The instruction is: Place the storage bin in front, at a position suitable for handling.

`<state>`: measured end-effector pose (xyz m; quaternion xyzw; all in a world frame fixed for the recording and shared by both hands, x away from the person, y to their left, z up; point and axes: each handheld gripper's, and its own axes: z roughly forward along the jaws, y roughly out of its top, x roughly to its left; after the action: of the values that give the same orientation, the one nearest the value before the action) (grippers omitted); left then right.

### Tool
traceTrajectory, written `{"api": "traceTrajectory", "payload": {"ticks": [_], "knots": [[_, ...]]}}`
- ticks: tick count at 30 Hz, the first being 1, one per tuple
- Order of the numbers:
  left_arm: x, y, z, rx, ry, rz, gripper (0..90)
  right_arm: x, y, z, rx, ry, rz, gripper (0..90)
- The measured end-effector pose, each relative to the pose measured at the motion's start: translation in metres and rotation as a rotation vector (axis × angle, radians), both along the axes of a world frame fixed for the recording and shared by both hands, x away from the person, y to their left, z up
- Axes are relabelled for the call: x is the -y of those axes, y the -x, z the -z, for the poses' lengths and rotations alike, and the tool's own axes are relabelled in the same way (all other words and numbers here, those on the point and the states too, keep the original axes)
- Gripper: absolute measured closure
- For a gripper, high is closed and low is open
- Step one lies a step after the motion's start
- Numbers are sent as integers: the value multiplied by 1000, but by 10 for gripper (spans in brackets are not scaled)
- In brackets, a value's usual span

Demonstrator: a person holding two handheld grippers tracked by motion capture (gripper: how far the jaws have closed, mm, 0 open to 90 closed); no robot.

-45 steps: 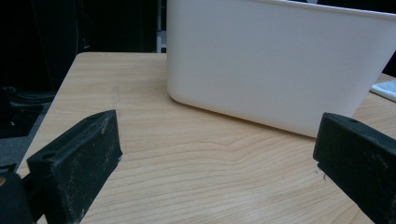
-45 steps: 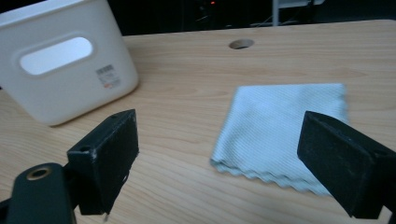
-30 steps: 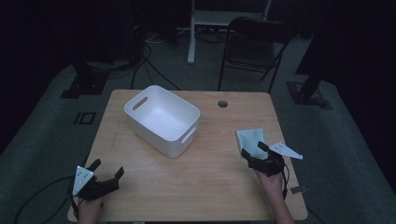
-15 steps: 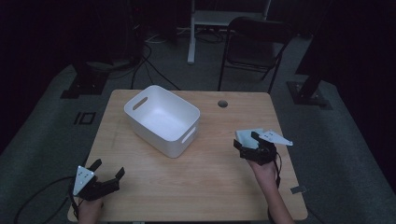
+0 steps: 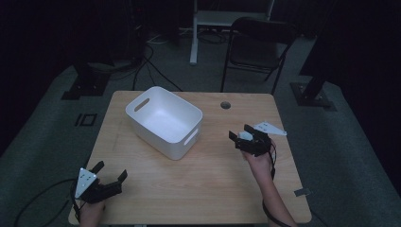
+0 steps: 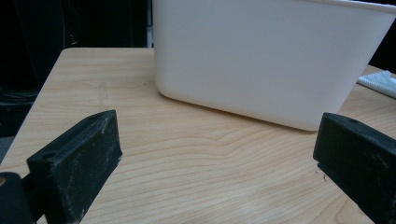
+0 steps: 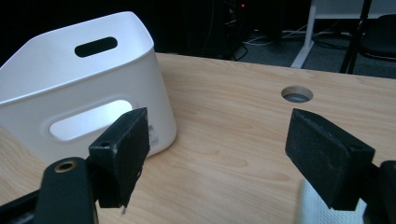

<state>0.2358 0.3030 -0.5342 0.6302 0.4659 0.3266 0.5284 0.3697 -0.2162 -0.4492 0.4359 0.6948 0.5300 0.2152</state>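
Resting low at the near left corner of the tabletop point(image 5: 156, 189), the left claw point(image 5: 112, 173) sits in the person's left hand point(image 5: 90, 213), which comes in from the bottom edge of the high view. Its jaws are spread wide and hold nothing; they point up and to the right, toward the white plastic bin point(image 5: 165, 120). In the left gripper view the two black jaws stand far apart at the lower corners, bare wood between them, and the bin's point(image 6: 266, 56) side wall rises close ahead. A corner of a white cloth point(image 6: 380, 83) shows past the bin at the right edge of that view.

The bin stands on the middle left part of the tabletop, turned at an angle, with slot handles in its end walls.

To the right of the bin, the right claw point(image 5: 241, 135) is held above the tabletop by a forearm point(image 5: 269, 189) that stretches in from the bottom edge. Its jaws are also wide apart and grip nothing, pointing left toward the bin's near handle end. In the right gripper view the bin point(image 7: 79, 88) lies ahead on the left, a round cable hole point(image 7: 297, 94) in the wood ahead on the right, and a pale blurred cloth point(image 7: 322, 207) sits just below the jaw at the right.
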Motion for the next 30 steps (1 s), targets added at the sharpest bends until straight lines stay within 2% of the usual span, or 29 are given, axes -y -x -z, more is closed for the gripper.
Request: {"api": "traceTrajectory", "payload": {"ticks": [4,14,22,26,30], "knots": [[-1,0,0,-4,2,0,14,-7,-8,-5,-2,3,-21,252],[0,-1,1,-9,-3,4,14,-33,-29,-15,-13,26,-56,250],[3,-1,2,-10,-14,30,14,-53,-45,-21,-11,42,-64,251],[4,-1,2,-2,-34,27,14,-63,-53,-23,-22,46,-69,255],[3,0,2,2,-29,23,14,-71,-61,-24,-37,51,-72,256]]}}
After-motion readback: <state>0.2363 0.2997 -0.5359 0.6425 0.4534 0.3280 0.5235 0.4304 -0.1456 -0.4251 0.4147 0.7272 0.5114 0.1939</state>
